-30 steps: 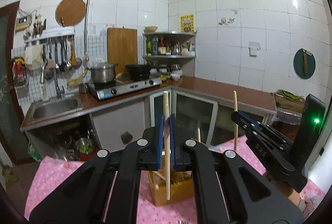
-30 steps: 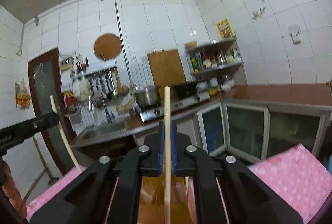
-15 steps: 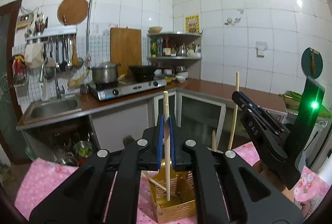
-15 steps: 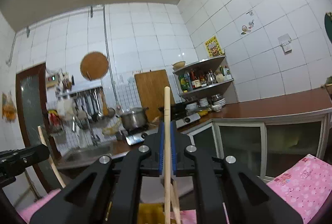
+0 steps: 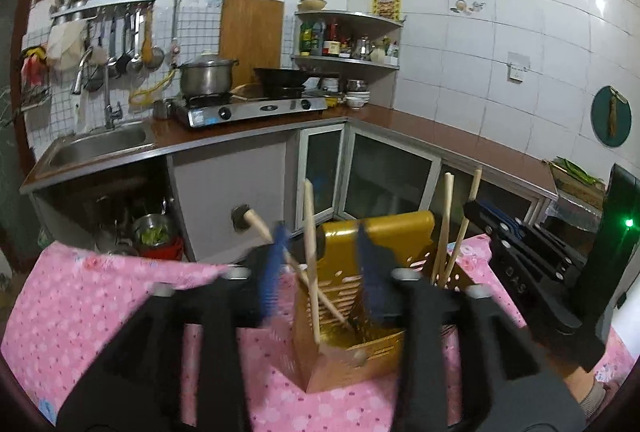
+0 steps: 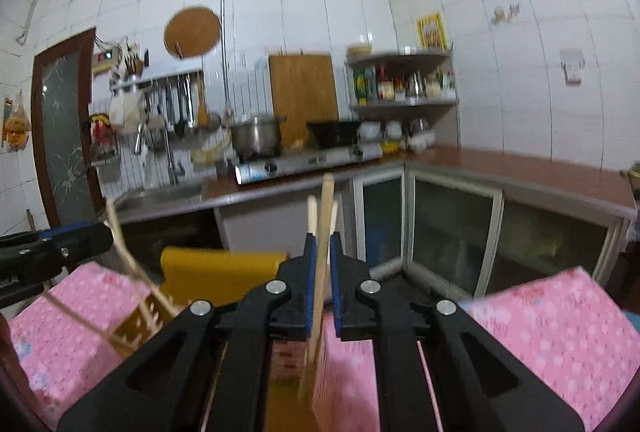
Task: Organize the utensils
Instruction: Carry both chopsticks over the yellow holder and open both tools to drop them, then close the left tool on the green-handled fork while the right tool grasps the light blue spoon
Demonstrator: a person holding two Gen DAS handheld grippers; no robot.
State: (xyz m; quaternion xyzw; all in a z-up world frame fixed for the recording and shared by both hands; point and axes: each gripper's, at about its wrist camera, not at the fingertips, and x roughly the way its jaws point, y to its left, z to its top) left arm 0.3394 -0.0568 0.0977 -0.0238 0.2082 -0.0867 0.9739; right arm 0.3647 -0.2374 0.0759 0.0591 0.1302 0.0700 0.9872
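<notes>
A yellow slotted utensil holder (image 5: 380, 232) stands on the pink tablecloth (image 5: 100, 304). My left gripper (image 5: 320, 272) hangs over it, its jaws opening. A wooden stick (image 5: 309, 228) stands loose between the blue pads, touching neither, its lower end inside the holder. A wooden utensil with a dark end (image 5: 252, 220) leans in the same holder. To the right, my right gripper (image 5: 478, 210) is shut on another wooden stick (image 5: 464, 232); a further stick (image 5: 445, 216) stands beside it. In the right wrist view that gripper (image 6: 321, 272) clamps the stick (image 6: 325, 216) above the holder (image 6: 216, 268).
The table edge drops off just behind the holder. Beyond it are the kitchen counter with a sink (image 5: 100, 144), a gas stove and pot (image 5: 206, 76), and glass-door cabinets (image 5: 384, 176). My left gripper's tip (image 6: 80, 240) shows at the left of the right wrist view.
Both grippers have come down toward the holder. My left gripper's jaws have parted and let go of their stick, which now stands in the holder. The right gripper still clamps its stick.
</notes>
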